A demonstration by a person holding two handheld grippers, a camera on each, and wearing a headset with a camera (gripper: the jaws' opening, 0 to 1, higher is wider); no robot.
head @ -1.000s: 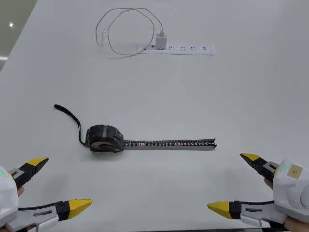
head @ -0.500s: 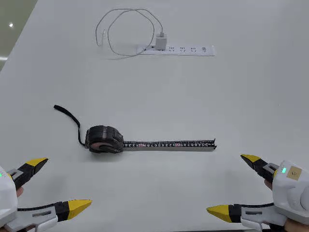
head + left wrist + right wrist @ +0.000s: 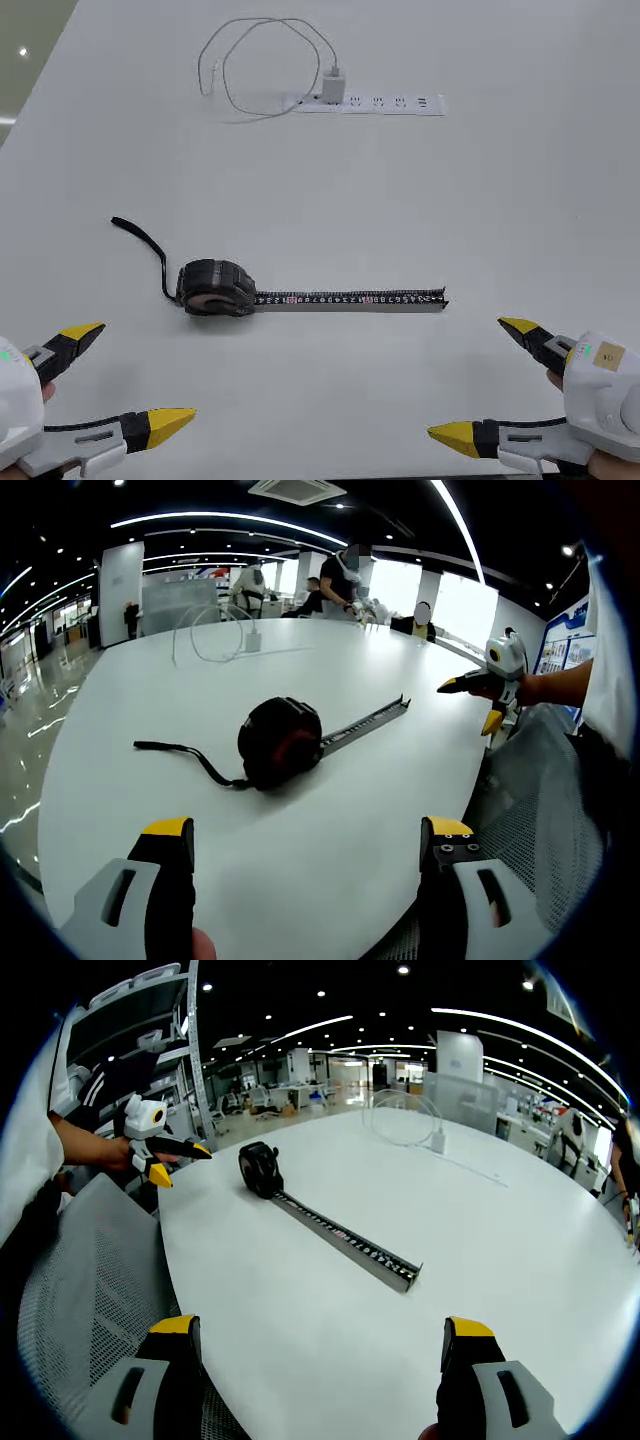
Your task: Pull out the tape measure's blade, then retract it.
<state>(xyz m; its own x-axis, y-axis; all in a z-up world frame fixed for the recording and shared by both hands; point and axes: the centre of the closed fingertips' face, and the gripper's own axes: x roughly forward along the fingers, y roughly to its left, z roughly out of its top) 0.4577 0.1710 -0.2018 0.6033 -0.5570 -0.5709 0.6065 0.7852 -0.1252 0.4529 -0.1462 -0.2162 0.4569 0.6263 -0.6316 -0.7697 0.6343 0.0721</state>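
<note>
A: Tape measure?
B: Tape measure [image 3: 216, 288] sits centre-left in the head view on the white table [image 3: 420, 210]. Its blade [image 3: 350, 298] lies flat, out toward frame right.
A: Grippers?
B: Left gripper [image 3: 145, 370] bottom left, right gripper [image 3: 467, 377] bottom right. Both have jaws spread wide, gripping nothing, well apart from the tape.

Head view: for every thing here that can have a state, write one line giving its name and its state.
Tape measure, lying on its side, apart from both grippers.
Blade, pulled out, flat on the table.
Strap, slack on the table.
Charger, plugged into the power strip.
Cable, loosely looped.
Left gripper, open, empty.
Right gripper, open, empty.
</note>
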